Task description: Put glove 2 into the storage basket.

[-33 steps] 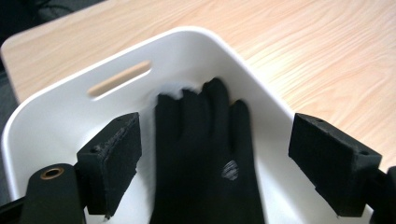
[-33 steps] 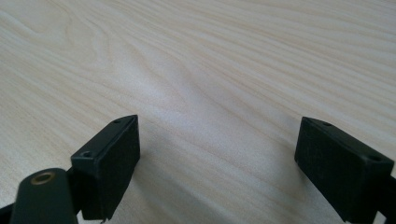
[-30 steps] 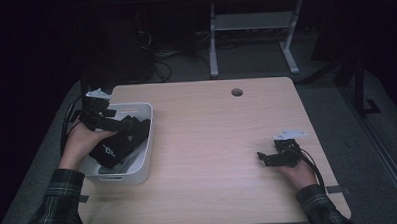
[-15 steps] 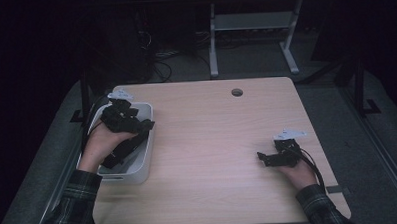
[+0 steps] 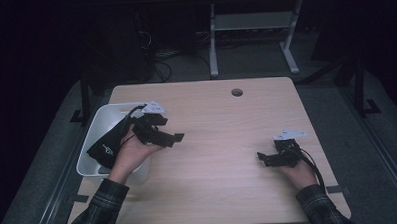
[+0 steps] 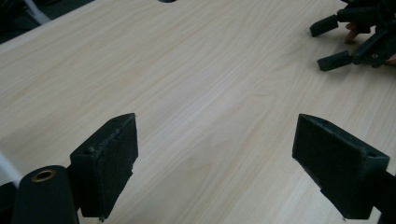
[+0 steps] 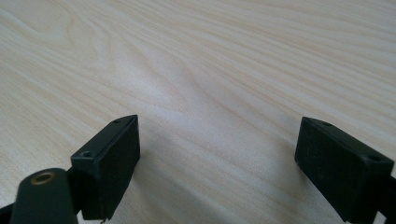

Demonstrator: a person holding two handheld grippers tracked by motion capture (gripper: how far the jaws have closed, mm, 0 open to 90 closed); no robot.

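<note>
My left gripper (image 5: 170, 129) is over the wooden table (image 5: 217, 126), just right of a white bin (image 5: 98, 126). It points right toward the middle. In the left gripper view its jaws (image 6: 215, 172) stand wide open over bare wood with nothing between them. My right gripper (image 5: 262, 160) rests low near the table's right front, pointing left. It is also open and empty (image 7: 217, 168). The left gripper view shows the right gripper (image 6: 348, 44) far off at the upper right. A black pouch (image 5: 105, 148) with a white mark lies in the bin.
The bin sits at the table's left edge, partly under my left wrist. A round cable hole (image 5: 237, 92) lies near the far edge. Beyond the table stand a white metal stand (image 5: 249, 35) and loose cables (image 5: 159, 58) on the dark floor.
My left hand has moved right, from above the bin out over the table beside it. The right hand and gripper have kept still.
</note>
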